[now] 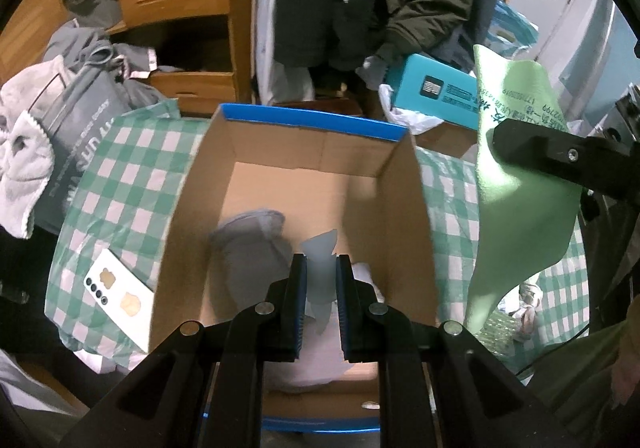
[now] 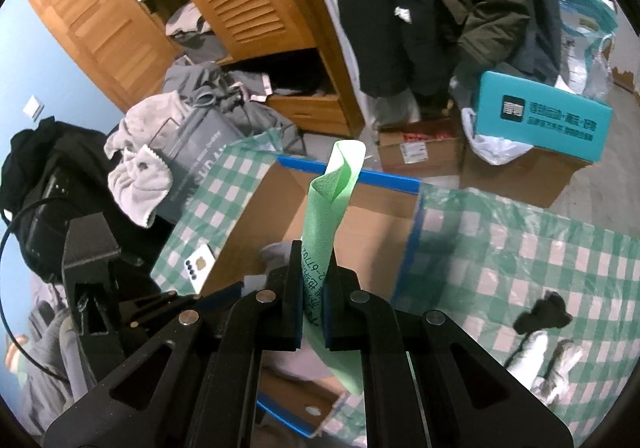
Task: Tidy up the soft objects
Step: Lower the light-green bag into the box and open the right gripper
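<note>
Left wrist view: the left gripper (image 1: 321, 268) is poised over the open cardboard box (image 1: 404, 208), its jaws narrowed on a pale, thin cloth (image 1: 320, 268) that rises between the blue-lined fingers (image 1: 298, 288). A grey soft item (image 1: 250, 244) lies blurred on the box floor to the left, and white fabric (image 1: 324, 352) sits below the jaws, partly hidden by them. The box stands on a green-and-white checked sheet (image 1: 120, 176). At right, the green cloth (image 1: 516, 184) hangs beside the box, gripped by the right gripper (image 1: 500, 136). Right wrist view: the right gripper (image 2: 312, 280) is clamped on that textured green cloth (image 2: 328, 204), which curls upward; its printed characters are unreadable. The box (image 2: 360, 216) lies just behind.
</note>
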